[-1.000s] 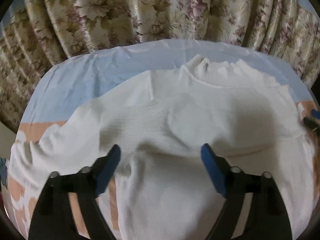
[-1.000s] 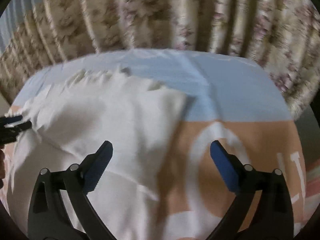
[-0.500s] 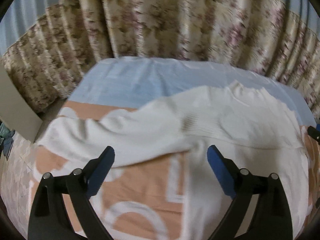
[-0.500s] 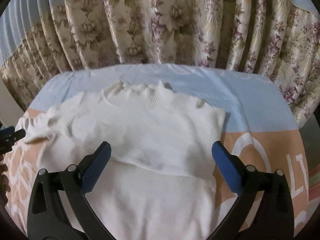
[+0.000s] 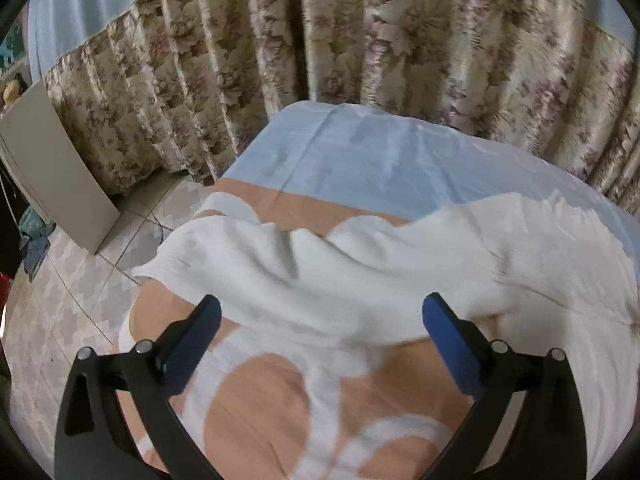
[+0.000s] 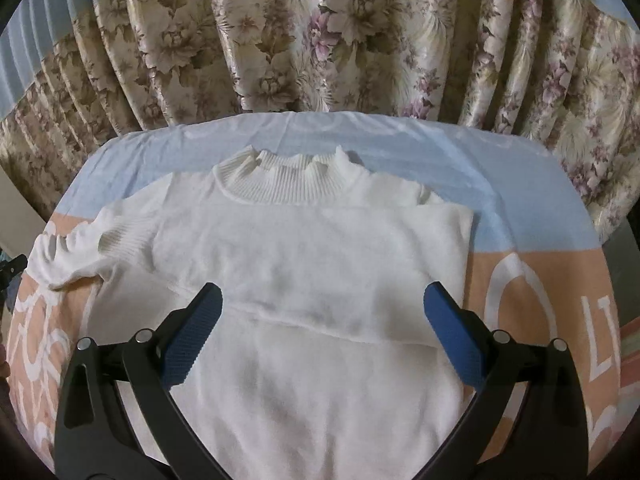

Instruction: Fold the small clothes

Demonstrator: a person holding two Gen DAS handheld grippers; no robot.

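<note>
Your white knit sweater (image 6: 304, 248) lies flat, front up, ribbed mock collar (image 6: 280, 184) pointing toward the far edge. Your right sleeve is folded across the chest, leaving a straight edge on that side. Your left sleeve (image 5: 280, 272) stretches out sideways, wrinkled, its cuff near the left edge.

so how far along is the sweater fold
Early. Done: the right sleeve is folded across the white sweater, its edge lying across the chest. In hand: nothing; the left gripper and right gripper are both open, the left one over the left sleeve, which lies spread out on the sheet. Left: fold that sleeve in, then the body.
</note>
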